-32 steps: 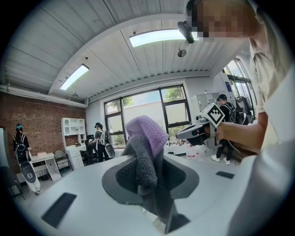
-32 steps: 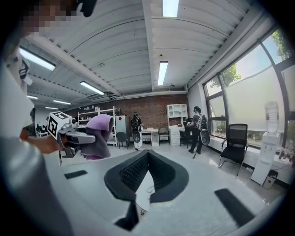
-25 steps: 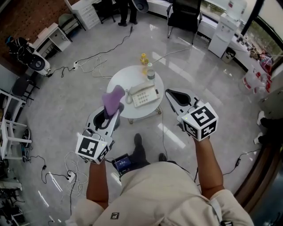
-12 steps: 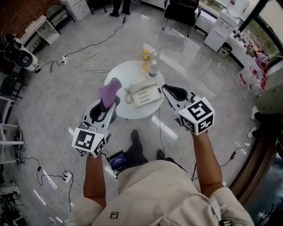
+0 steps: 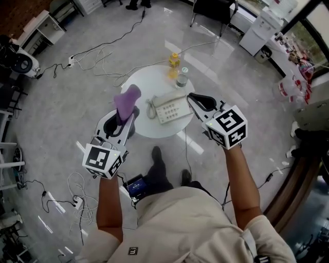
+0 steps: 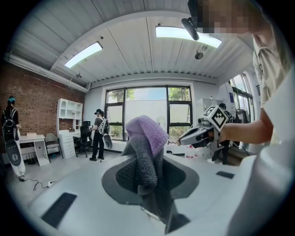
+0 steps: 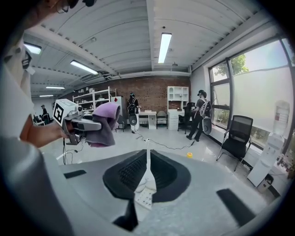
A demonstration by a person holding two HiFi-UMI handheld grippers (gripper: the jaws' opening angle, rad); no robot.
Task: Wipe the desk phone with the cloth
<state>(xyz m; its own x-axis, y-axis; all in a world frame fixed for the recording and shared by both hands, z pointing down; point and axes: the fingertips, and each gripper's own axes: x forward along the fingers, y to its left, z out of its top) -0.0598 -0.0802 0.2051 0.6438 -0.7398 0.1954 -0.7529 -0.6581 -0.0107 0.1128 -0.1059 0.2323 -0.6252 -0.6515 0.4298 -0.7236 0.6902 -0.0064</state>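
A beige desk phone with its handset on the left lies on a small round white table. My left gripper hovers over the table's near left edge, shut on a purple cloth that sticks up from its jaws. In the left gripper view the cloth fills the gap. My right gripper hangs over the table's right edge beside the phone. Its jaws are opening, only a thin slit apart, with nothing between them. Below them the phone shows.
A yellow bottle and a small jar stand at the table's far side. Cables trail over the grey floor. A black chair, white cabinets and people stand farther off.
Both grippers have edged closer to the table and the phone. The left one still grips the cloth. The right jaws look barely different.
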